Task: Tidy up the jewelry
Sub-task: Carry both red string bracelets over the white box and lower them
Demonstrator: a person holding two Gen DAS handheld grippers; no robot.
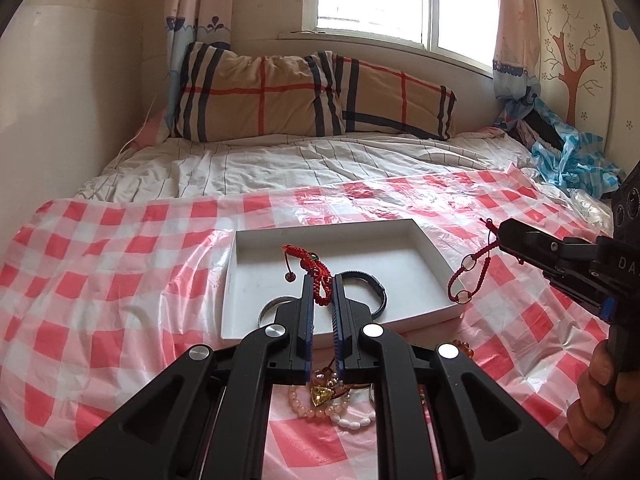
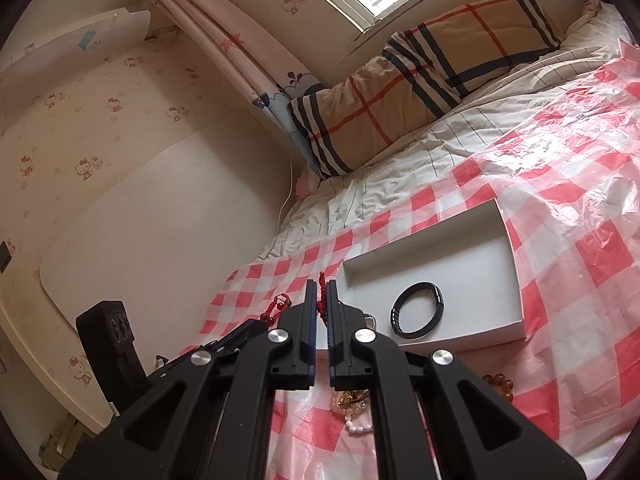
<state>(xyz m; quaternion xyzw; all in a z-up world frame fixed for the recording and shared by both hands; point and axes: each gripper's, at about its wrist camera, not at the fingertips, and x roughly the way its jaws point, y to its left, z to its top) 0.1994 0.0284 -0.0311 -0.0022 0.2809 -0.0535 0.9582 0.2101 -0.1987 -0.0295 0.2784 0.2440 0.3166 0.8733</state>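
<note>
A shallow white box (image 1: 434, 256) (image 2: 516, 280) lies on the checked plastic sheet. A black bracelet (image 1: 376, 288) (image 2: 418, 314) and a silver bangle (image 1: 270, 306) lie in it. My left gripper (image 1: 322, 280) is shut on a red braided cord bracelet (image 1: 316, 270) held over the box. My right gripper (image 2: 321, 284), seen from the left wrist (image 1: 504, 234), is shut on another red cord bracelet (image 1: 466, 276) (image 2: 321, 306) that dangles above the box's right edge. A pile of pink, white and amber bead jewelry (image 1: 332, 400) (image 2: 352, 408) lies in front of the box.
The red-and-white checked plastic sheet (image 1: 100, 280) covers the near half of the bed. Two plaid pillows (image 1: 280, 96) lean at the headboard under the window. Blue crumpled plastic (image 1: 572, 160) lies at the far right. A wall runs along the bed's left side.
</note>
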